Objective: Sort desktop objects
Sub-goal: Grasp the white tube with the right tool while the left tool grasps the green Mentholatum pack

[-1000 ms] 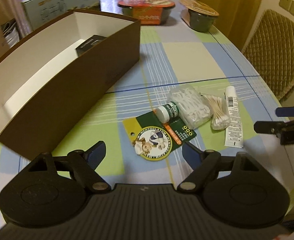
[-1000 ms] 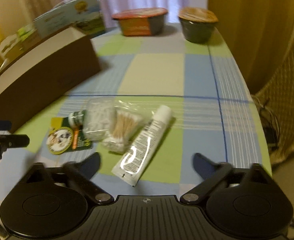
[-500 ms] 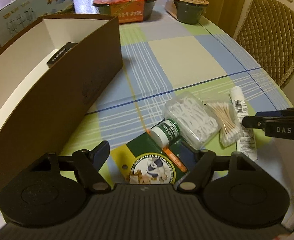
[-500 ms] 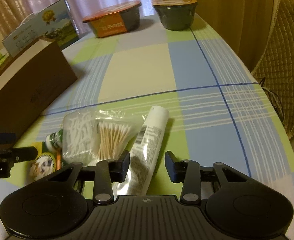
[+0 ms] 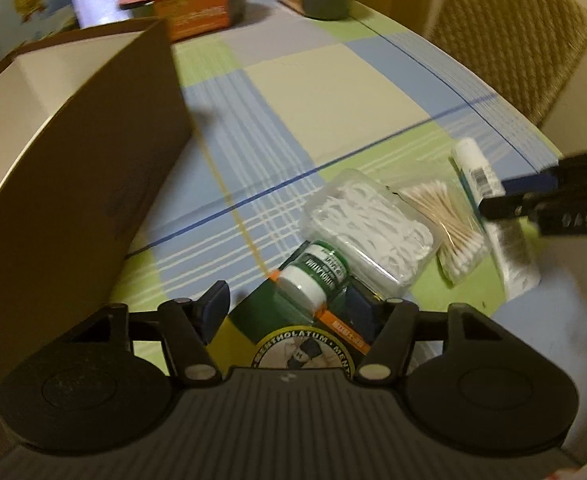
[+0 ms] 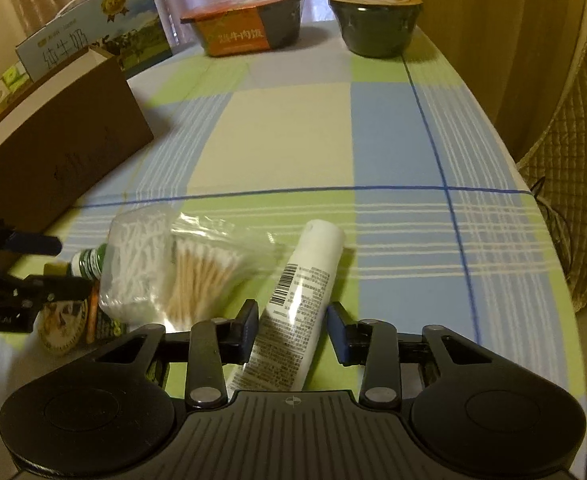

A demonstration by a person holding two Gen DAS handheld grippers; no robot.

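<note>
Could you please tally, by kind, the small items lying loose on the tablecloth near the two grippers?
Carded balm jar: 1
Floss pick box: 1
Cotton swab bag: 1
White tube: 1
Total: 4

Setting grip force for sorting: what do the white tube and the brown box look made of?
White tube: likely soft, glossy plastic; glare streaks across its printed label and the tail end looks flattened. Brown box: probably matte cardboard; thin straight walls, brown outside, pale inside.

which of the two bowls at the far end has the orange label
The wide instant rice bowl, left of the plain dark round bowl; only it carries an orange sleeve with printed characters.
</note>
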